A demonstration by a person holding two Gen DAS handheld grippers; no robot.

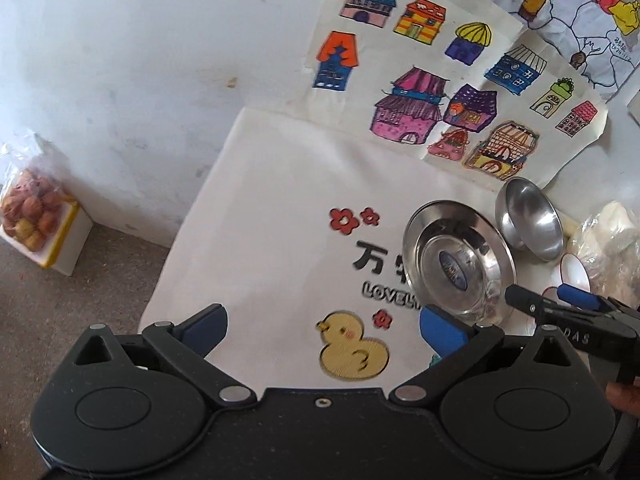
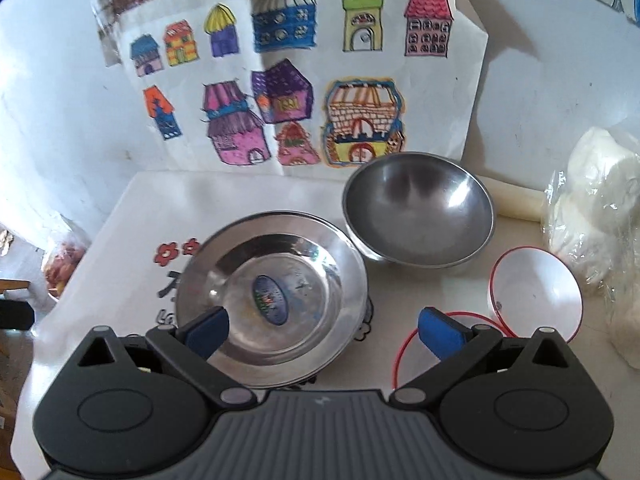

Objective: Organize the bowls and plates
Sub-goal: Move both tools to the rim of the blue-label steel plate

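Note:
A steel plate (image 2: 272, 300) with a blue sticker lies on a white cloth (image 2: 160, 208); it also shows in the left wrist view (image 1: 458, 264). A steel bowl (image 2: 418, 220) stands behind it to the right, also in the left wrist view (image 1: 530, 224). A white bowl with a red rim (image 2: 536, 292) leans at the right, over a white red-rimmed plate (image 2: 404, 344). My right gripper (image 2: 322, 334) is open and empty, just above the steel plate's near edge. My left gripper (image 1: 322, 334) is open and empty over the cloth's duck print, left of the plate.
Children's drawings of houses (image 2: 288, 80) hang on the white wall behind. A plastic bag of white buns (image 2: 596, 216) lies at the right. A bag of reddish fruit on a foam box (image 1: 36, 216) stands on the floor at the left.

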